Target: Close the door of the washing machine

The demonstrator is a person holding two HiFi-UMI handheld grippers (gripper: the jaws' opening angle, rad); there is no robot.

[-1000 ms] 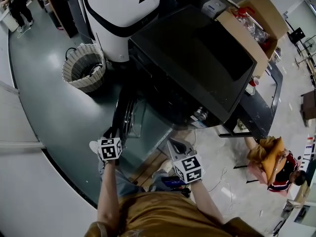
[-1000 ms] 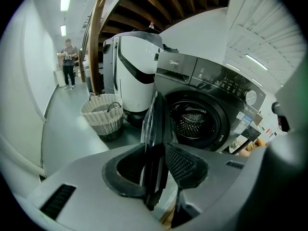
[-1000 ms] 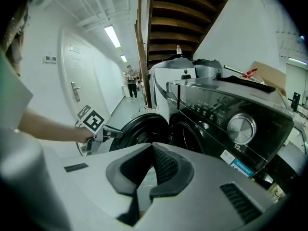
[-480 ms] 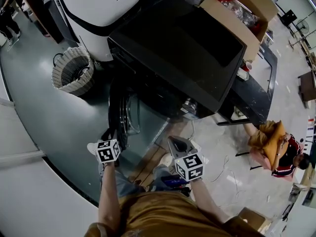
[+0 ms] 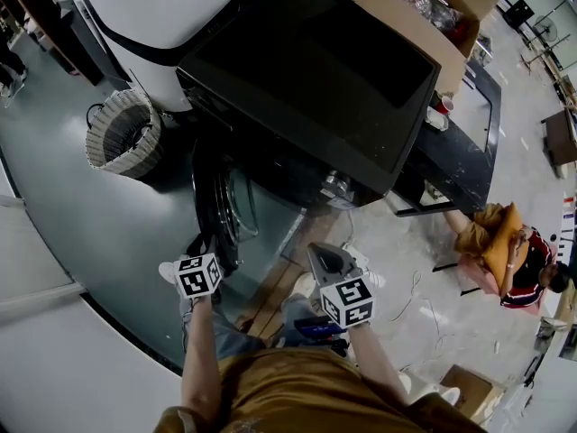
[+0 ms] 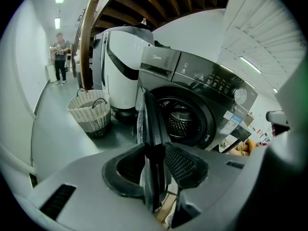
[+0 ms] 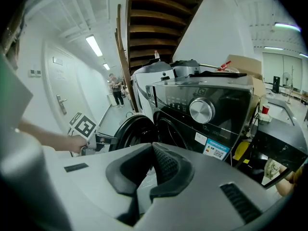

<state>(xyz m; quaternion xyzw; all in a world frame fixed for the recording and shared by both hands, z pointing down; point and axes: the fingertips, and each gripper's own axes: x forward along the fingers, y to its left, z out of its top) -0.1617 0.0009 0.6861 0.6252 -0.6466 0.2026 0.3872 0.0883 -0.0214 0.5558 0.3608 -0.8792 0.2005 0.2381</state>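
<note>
left gripper [image 6: 155, 148] is clamping the edge of the door [image 6: 150, 117]: both pads [image 6: 182, 161] are pressing on it, one on each side. It is pointing forward and down, with its left marker cube [image 5: 199, 275] facing up at the head camera. left forearm [image 5: 200, 359] is reaching straight ahead from the torso, bare. right gripper [image 7: 153, 146] is sitting empty: jaw tips are touching each other and nothing is lying between them. It is also aiming forward and down, right marker cube [image 5: 347, 302] facing up. right forearm [image 5: 377, 368] is angling out in front beside the left one. The two grippers are riding near each other but apart.
</note>
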